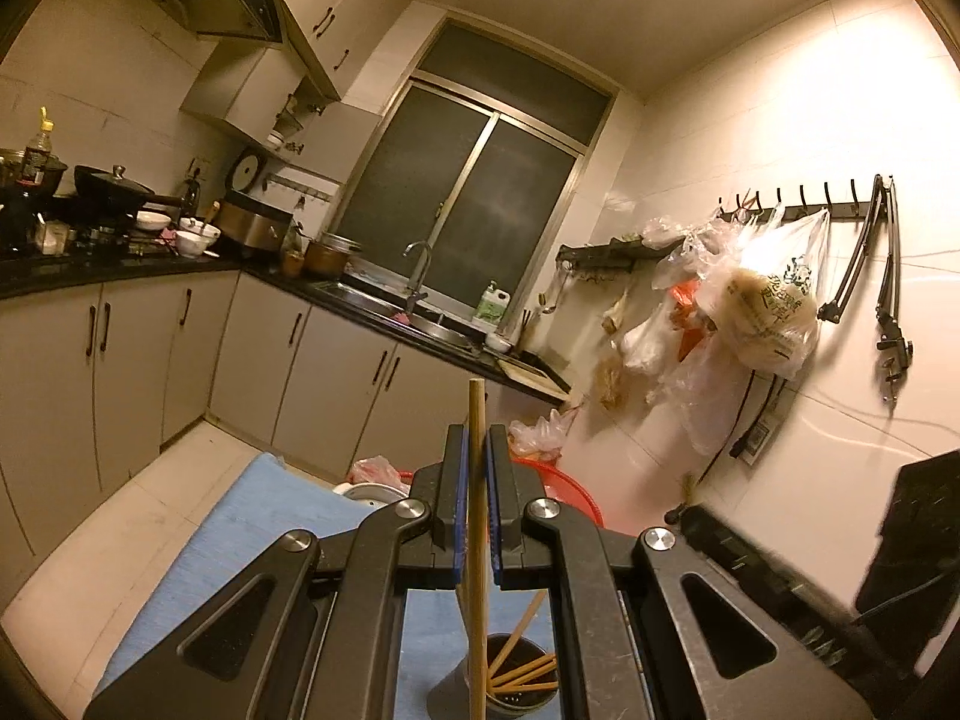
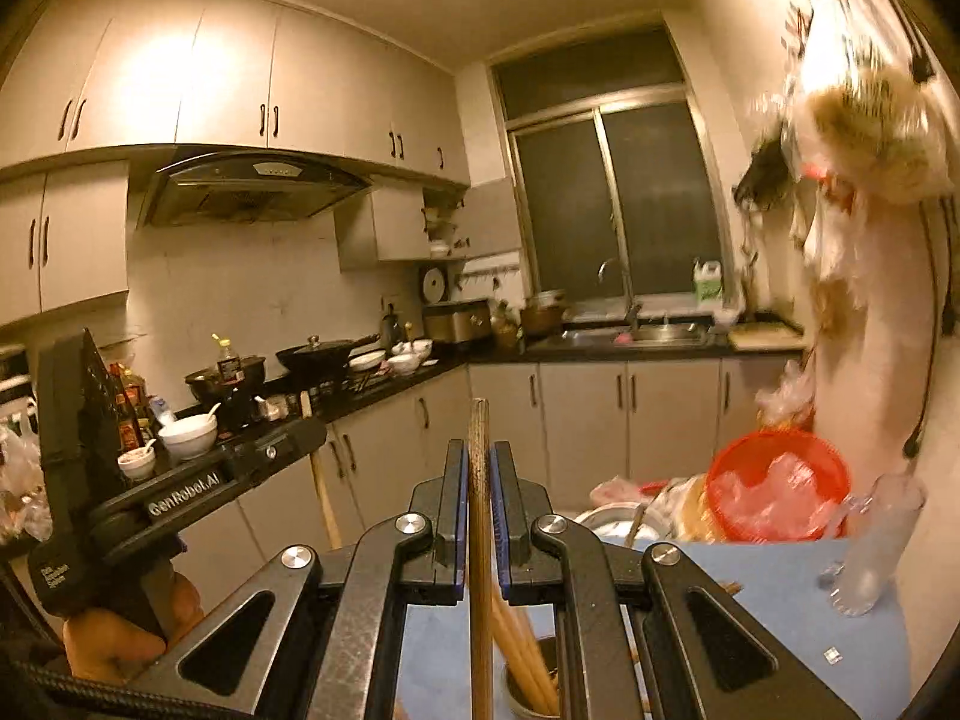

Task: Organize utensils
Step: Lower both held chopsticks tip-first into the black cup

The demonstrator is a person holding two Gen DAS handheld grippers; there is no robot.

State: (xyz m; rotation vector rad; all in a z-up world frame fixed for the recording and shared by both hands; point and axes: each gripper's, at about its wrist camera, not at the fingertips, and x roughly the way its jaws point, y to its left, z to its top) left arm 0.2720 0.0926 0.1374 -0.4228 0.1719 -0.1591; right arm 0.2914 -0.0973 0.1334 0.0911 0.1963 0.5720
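Chopsticks are the task's things, seen first from the left wrist. One pale wooden chopstick [image 1: 478,516] stands upright, clamped between the blue pads of the left gripper [image 1: 478,450]; its blunt top rises above the fingertips and its lower end runs down past the frame's bottom edge. Just beside that lower end, a dark round holder [image 1: 521,705] stands on a table under a blue cloth [image 1: 270,516], with several more chopsticks [image 1: 525,669] leaning inside it. Past the cloth's far edge sit a red basin [image 1: 570,489] and a pink bag. At the right edge the black body of the other gripper crowds the view, blurred.

From the right wrist, a darker, mottled chopstick [image 2: 479,540] stands upright, pinched between the pads of the right gripper [image 2: 479,462], its tip a little above the fingertips. Below the jaws, light chopsticks lean in the holder [image 2: 522,696]. A clear glass [image 2: 876,546], possibly a jug, stands near the cloth's right edge, beside the red basin [image 2: 777,483]. At left, a hand [image 2: 129,624] grips the left gripper's handle.
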